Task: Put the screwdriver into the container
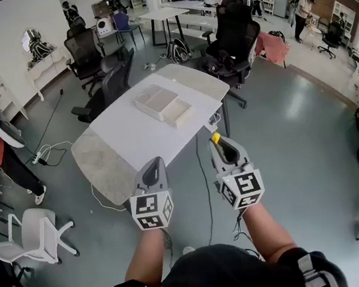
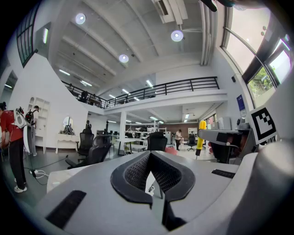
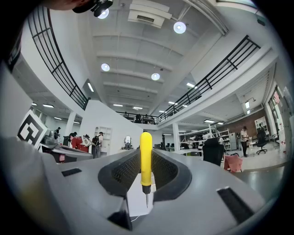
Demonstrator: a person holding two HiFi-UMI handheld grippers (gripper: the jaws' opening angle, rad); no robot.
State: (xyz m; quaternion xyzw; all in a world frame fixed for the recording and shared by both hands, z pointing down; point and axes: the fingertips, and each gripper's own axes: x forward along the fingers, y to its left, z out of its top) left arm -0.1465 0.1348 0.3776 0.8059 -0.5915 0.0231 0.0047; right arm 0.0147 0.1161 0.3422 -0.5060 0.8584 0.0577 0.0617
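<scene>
Gripping the screwdriver [image 3: 146, 156] by its yellow handle, tip down, the right gripper [image 3: 146, 176] hangs over the floor, short of the container [image 1: 183, 120] on the surface [image 1: 125, 137]. The left gripper [image 2: 151, 179] has its fingers together, empty. The tool looks light and stiff; its smooth plastic may slip, so a mid-handle hold seems best.

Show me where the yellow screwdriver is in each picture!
Head view: screwdriver pokes from the right gripper, right of centre.
Left gripper view: upright at the right side.
Right gripper view: dead centre, upright between the jaws.
Shared landmark: the white table.
</scene>
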